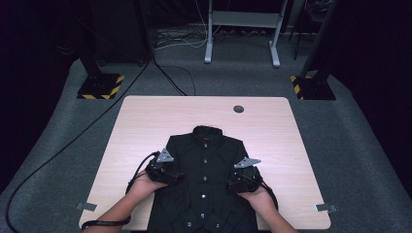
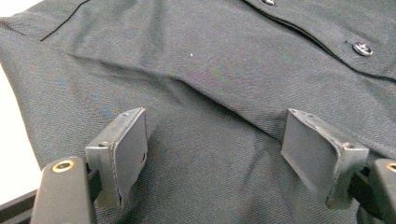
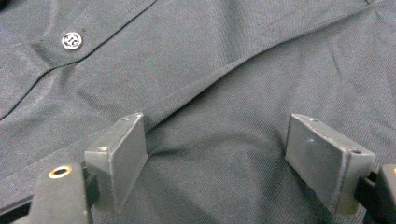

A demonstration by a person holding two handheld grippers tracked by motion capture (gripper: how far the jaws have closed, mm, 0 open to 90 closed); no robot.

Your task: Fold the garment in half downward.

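A black button-up shirt lies flat on the pale wooden table, collar toward the far side, sleeves folded in. My left gripper rests on the shirt's left half, and in the left gripper view it stands open with its pads down on the cloth and a fold ridge running between them. My right gripper sits on the shirt's right half. Seen in the right gripper view, that gripper is open too, straddling a seam of the cloth. Buttons mark the placket.
A round cable hole sits near the table's far edge. Tape marks lie at the front corners. Two stand bases with yellow-black stripes and a white desk frame stand on the grey carpet beyond.
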